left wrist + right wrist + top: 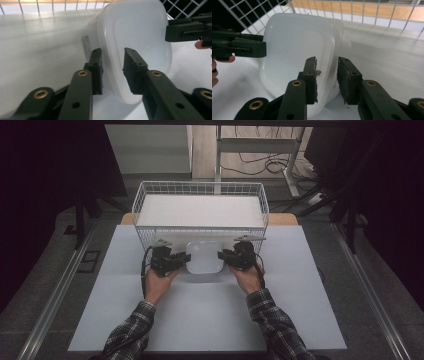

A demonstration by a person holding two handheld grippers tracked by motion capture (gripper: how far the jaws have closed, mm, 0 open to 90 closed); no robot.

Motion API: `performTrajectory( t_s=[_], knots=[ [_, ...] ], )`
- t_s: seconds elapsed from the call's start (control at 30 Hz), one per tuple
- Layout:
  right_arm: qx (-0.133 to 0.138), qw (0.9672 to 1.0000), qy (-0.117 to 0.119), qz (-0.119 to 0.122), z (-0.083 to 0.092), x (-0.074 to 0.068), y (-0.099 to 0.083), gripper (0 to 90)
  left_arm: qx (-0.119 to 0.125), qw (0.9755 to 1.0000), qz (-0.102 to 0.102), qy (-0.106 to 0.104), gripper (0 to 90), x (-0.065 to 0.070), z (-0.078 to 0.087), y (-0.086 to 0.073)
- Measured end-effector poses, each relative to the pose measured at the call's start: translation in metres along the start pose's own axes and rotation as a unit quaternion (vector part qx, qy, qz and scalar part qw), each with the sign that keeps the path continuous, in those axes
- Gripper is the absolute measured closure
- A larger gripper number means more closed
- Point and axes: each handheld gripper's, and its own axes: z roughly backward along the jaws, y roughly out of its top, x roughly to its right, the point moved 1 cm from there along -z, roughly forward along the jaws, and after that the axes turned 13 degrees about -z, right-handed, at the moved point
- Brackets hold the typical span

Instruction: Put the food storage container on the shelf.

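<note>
Two hand-held grippers meet on one white plastic container (204, 258). The left hand-held gripper (112, 67) has its jaws straddling the container's rim wall, one pad inside and one outside; whether they press it I cannot tell. The right hand-held gripper (326, 75) stands the same way on the opposite rim, pads close against the wall, grip likewise unclear. In the high view the left hand-held gripper (170, 260) and right hand-held gripper (235, 256) flank the container from either side. The container sits toward the far edge of the white table (125, 310), just in front of one white wire basket (145, 195), which holds a single white slab (200, 210).
</note>
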Motion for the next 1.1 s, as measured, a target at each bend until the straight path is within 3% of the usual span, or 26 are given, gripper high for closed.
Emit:
performTrajectory(
  t_s=[0.1,0.17,0.33,0.47,0.53,0.6,0.77,0.9,1.1],
  knots=[
    [0.015,0.9997,-0.02,0.004,-0.007,0.0,0.003,64.2,0.006,0.9991,-0.025,0.034,67.3,0.0,-0.005,0.007],
    [0.018,0.9996,-0.022,0.004,-0.008,0.0,0.005,63.8,0.009,0.9985,-0.031,0.044,66.9,-0.001,-0.007,0.008],
    [0.025,0.9987,-0.043,0.014,-0.013,0.0,0.012,61.7,0.004,0.9967,-0.043,0.069,53.6,-0.001,-0.008,0.012],
    [0.024,0.9985,-0.04,0.03,-0.003,-0.002,0.011,63.5,0.004,0.9973,-0.053,0.05,41.4,0.003,0.003,0.008],
    [0.021,0.9987,-0.031,0.034,0.003,-0.003,0.008,67.8,0.009,0.9982,-0.048,0.035,35.2,0.009,0.01,0.003],
    [0.015,0.9986,-0.021,0.045,0.01,-0.005,0.004,74.5,0.007,0.9983,-0.055,0.02,28.0,0.013,0.016,-0.001],
    [0.011,0.9977,0.006,0.067,0.026,-0.01,-0.007,88.5,0.011,0.9974,-0.071,-0.011,19.4,0.03,0.037,-0.019],
    [0.001,0.9964,0.023,0.081,0.034,-0.015,-0.016,89.0,0.008,0.9965,-0.082,-0.014,13.5,0.04,0.053,-0.032],
    [-0.009,0.9962,0.039,0.078,0.041,-0.02,-0.031,88.9,0.006,0.9957,-0.092,-0.007,7.6,0.052,0.074,-0.055]
  ],
)
